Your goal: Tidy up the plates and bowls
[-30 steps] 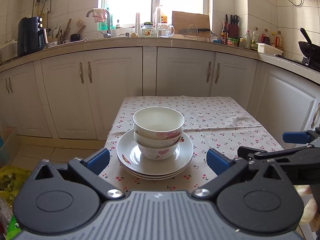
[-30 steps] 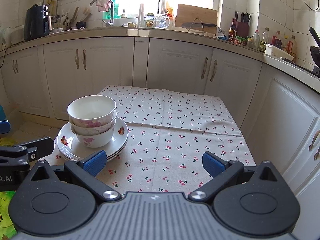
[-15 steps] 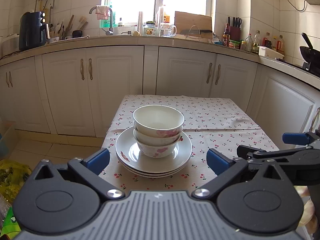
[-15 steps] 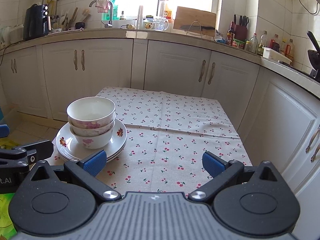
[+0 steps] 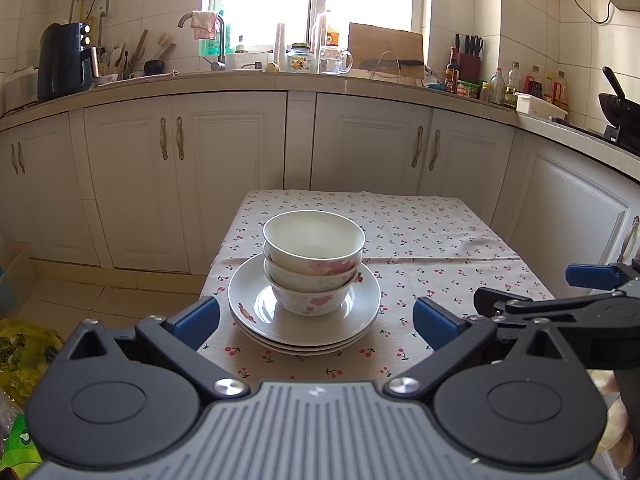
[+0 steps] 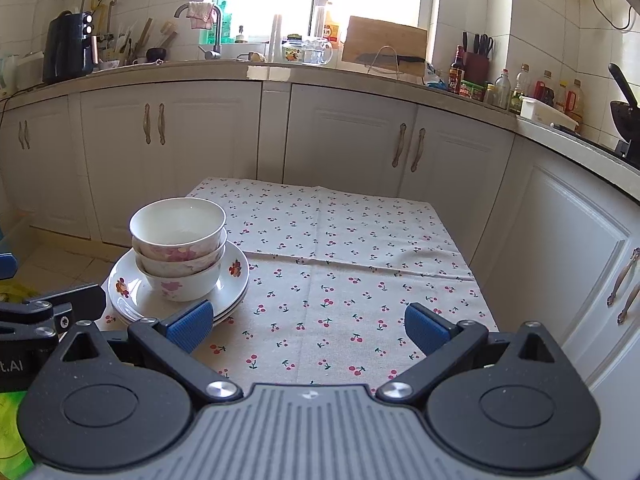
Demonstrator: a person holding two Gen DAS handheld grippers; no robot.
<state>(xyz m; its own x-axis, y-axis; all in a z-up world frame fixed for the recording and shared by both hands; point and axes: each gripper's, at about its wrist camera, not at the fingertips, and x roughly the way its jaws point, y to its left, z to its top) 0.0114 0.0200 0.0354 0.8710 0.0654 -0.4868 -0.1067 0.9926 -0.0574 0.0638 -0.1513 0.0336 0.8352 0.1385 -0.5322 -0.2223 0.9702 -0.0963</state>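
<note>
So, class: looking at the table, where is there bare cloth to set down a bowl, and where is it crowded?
Free: the cloth right of the plates, out to the table's right edge, and the strip behind the bowls toward the cabinets. Crowded: the near left corner, where the bowls sit nested on the plates, with the left tool just in front.

Blown-out window point(image 5: 320, 4) backlight, sharp, fisheye-bent edges
</note>
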